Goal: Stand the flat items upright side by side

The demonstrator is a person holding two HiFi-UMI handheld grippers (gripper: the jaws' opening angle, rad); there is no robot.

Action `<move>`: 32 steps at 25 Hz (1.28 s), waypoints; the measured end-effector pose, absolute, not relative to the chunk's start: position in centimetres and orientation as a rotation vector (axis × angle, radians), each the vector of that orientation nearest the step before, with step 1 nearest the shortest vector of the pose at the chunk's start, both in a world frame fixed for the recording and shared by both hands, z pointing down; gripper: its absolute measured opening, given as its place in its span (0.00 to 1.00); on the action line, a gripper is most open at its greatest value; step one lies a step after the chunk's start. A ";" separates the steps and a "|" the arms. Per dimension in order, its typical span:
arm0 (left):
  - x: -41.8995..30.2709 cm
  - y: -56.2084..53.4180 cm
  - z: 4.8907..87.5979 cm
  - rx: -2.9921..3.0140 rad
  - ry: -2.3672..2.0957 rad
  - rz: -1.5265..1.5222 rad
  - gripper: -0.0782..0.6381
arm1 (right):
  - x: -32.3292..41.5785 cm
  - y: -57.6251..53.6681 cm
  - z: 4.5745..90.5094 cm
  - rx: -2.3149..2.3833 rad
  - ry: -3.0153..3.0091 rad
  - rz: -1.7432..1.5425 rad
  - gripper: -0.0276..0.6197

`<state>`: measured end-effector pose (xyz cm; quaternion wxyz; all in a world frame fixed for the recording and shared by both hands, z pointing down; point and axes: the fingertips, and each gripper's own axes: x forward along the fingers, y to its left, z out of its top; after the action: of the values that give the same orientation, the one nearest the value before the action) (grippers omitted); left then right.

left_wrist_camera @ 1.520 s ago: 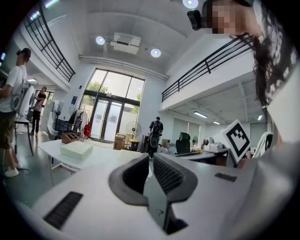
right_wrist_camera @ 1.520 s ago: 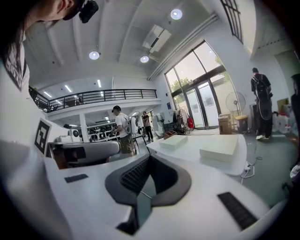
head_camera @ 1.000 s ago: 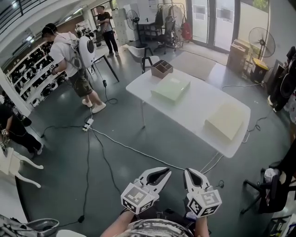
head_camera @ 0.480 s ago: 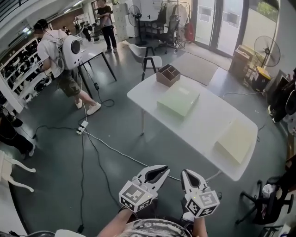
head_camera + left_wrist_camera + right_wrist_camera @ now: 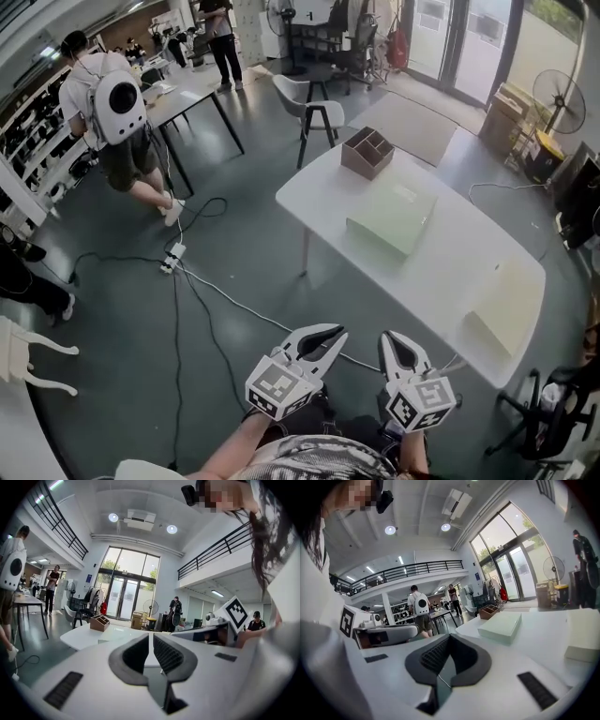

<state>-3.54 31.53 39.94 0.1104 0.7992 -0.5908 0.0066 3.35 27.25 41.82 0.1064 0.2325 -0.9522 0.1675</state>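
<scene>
Left gripper (image 5: 337, 331): held low over the grey floor (image 5: 234, 234), short of the near edge of the white table (image 5: 441, 281). In the left gripper view its jaws stand almost together, a thin slit between the ribbed pads (image 5: 166, 654), with nothing between them.

Right gripper (image 5: 392, 337): beside the left one, also short of the table. In the right gripper view its jaws are pressed together and empty.

Task items: 2 flat boxes, both lying flat on the table.
- The pale green box (image 5: 392, 217) lies in the far half, near the left edge.
- The cream box (image 5: 506, 305) lies at the near right end, close to the right edge, well apart from the green one.

A brown wooden divided organizer (image 5: 367, 153) stands at the far corner, near the green box but not touching it.

Surroundings: cables (image 5: 216, 292) cross the floor. A person with a white backpack (image 5: 117, 97) stands at far left.
</scene>
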 end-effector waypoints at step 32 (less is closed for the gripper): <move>-12.7 8.4 45.4 2.198 -1.713 0.047 0.17 | -2.7 2.0 45.8 0.723 -2.712 0.625 0.04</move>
<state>-12.69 8.43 45.43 0.1761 0.7763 -0.6050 0.0166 -2.66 2.03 45.84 0.1327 0.2492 -0.9348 0.2156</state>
